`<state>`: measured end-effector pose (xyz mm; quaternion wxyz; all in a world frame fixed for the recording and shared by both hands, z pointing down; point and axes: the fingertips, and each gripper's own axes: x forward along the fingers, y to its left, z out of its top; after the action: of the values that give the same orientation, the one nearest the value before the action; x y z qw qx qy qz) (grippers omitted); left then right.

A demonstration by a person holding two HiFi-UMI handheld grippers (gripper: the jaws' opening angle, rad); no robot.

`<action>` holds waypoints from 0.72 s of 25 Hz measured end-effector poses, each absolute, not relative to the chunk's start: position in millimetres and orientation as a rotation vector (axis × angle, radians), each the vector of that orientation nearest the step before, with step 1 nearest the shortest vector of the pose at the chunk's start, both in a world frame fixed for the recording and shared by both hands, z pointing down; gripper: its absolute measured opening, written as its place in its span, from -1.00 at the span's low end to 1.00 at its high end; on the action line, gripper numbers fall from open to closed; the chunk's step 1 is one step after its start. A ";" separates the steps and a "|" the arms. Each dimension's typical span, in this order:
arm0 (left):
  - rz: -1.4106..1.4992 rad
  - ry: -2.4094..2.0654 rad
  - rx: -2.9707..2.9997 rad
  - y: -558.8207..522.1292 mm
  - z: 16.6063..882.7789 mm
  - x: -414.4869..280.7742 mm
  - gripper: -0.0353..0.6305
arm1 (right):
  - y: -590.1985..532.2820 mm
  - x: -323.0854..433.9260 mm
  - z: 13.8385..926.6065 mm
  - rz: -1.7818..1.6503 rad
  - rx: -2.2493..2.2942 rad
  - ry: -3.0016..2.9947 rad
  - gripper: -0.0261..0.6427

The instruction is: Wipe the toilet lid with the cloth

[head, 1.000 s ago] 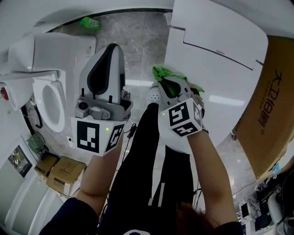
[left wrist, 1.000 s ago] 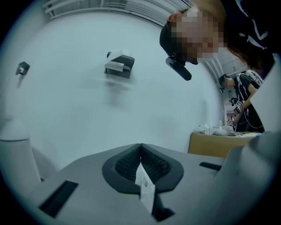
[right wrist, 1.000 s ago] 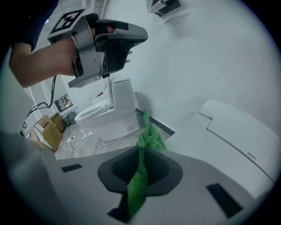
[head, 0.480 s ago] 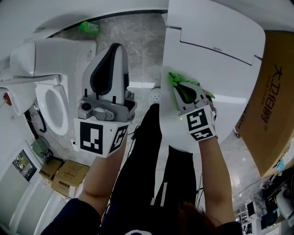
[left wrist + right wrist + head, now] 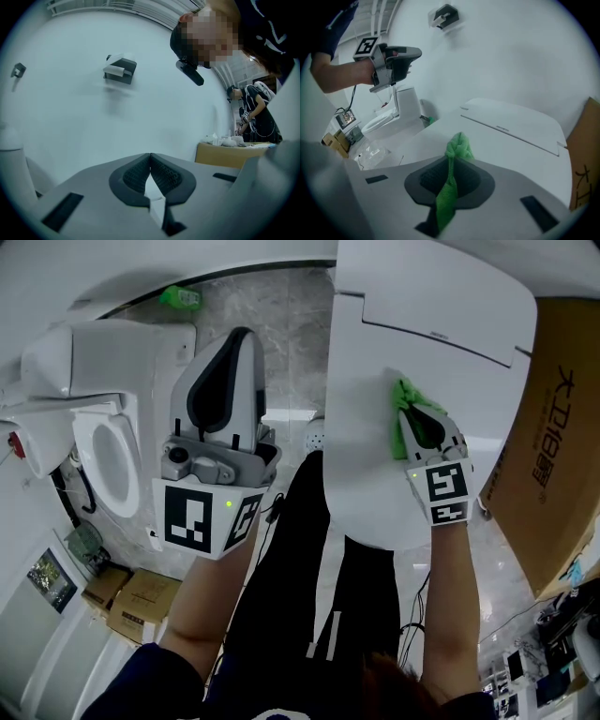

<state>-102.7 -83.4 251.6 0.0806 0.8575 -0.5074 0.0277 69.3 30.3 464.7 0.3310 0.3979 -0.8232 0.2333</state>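
Head view: right gripper [image 5: 424, 427], jaws clamped on green cloth [image 5: 405, 401], cloth against middle of white toilet lid [image 5: 450, 306]. Left gripper [image 5: 225, 362], jaws together, empty, well left. Advised: even pressure, overlapping strokes out to the lid's edges.

Right tongs [image 5: 412, 418] with green cloth [image 5: 403, 395] slid toward 3 o'clock across toilet lid [image 5: 469, 352]. A second ago they were at the lid's 9 o'clock edge, half a second ago just inside it, now near its middle. Cloth went from overhanging that edge to fully on the white surface. Marker cube [image 5: 445, 493] and forearm [image 5: 455, 587] followed toward 3 o'clock. White shoe [image 5: 317, 437], earlier just beside the tongs, is now well apart.
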 end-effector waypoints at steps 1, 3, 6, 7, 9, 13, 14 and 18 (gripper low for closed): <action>0.084 -1.515 2.564 -82.6 252.0 -101.7 -0.83 | 28.4 78.1 464.8 0.605 1.072 -2.151 -0.78; 0.086 -1.511 2.565 -81.4 252.2 -100.2 -0.83 | 27.6 96.2 465.3 0.595 1.110 -2.126 -0.78; 0.088 -1.502 2.568 -80.3 253.1 -98.0 -0.83 | 33.8 128.5 469.4 0.596 1.115 -2.021 -0.78; 0.089 -1.500 2.569 -80.0 253.5 -97.1 -0.83 | 32.3 138.3 469.5 0.595 1.145 -2.012 -0.78; 0.088 -1.497 2.571 -79.4 253.9 -95.0 -0.83 | 27.7 157.4 469.2 0.596 1.224 -2.018 -0.78; 0.089 -1.489 2.574 -78.1 255.4 -91.3 -0.83 | 30.3 196.9 473.5 0.610 1.298 -1.961 -0.78; 0.090 -1.487 2.574 -77.8 256.0 -90.6 -0.83 | 30.6 203.0 473.8 0.604 1.306 -1.950 -0.78; 0.096 -1.481 2.577 -76.0 256.8 -88.9 -0.83 | 30.9 225.0 473.5 0.578 1.351 -1.912 -0.78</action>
<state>-88.9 -76.0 256.8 0.0840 0.8635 -0.4963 0.0320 225.0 30.9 473.5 0.3570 0.5232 -0.7407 0.2239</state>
